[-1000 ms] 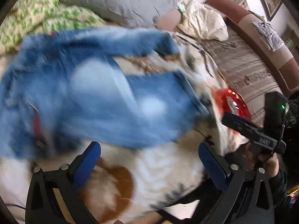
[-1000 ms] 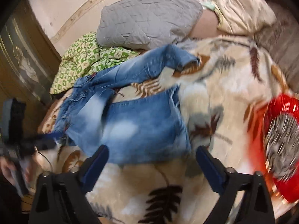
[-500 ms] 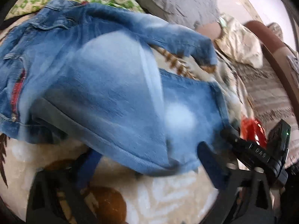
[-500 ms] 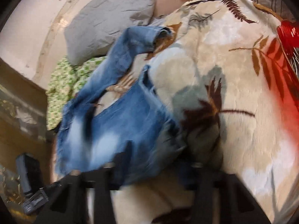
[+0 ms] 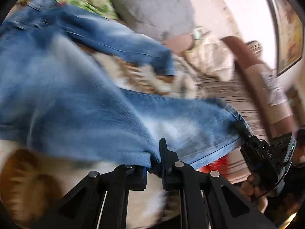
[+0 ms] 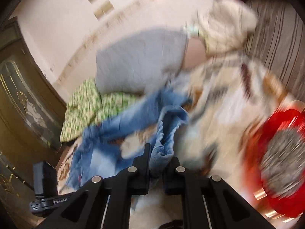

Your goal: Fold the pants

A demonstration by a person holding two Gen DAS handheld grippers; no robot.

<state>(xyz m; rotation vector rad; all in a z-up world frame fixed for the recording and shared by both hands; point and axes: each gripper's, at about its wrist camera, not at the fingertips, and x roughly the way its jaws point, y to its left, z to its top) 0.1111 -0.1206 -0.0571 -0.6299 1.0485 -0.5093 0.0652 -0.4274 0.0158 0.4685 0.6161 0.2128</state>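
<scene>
**Both grippers clamp the jeans' leg**

Since the earlier frames, both grippers' jaws have just been closing, and denim now sits pinched between each pair. The left gripper (image 5: 155,159) bites the lower edge of the faded blue denim pants (image 5: 80,99), which fill the left and centre of its view. The right gripper (image 6: 159,164) clamps a bunched cuff at bottom centre of its view; it also shows at right (image 5: 246,133). The pants lie over a cream leaf-patterned blanket (image 6: 225,103), a red plastic basket (image 6: 286,118) at far right.

Motion-blurred red basket (image 6: 282,164) cut off at right edge, contents indistinct
</scene>
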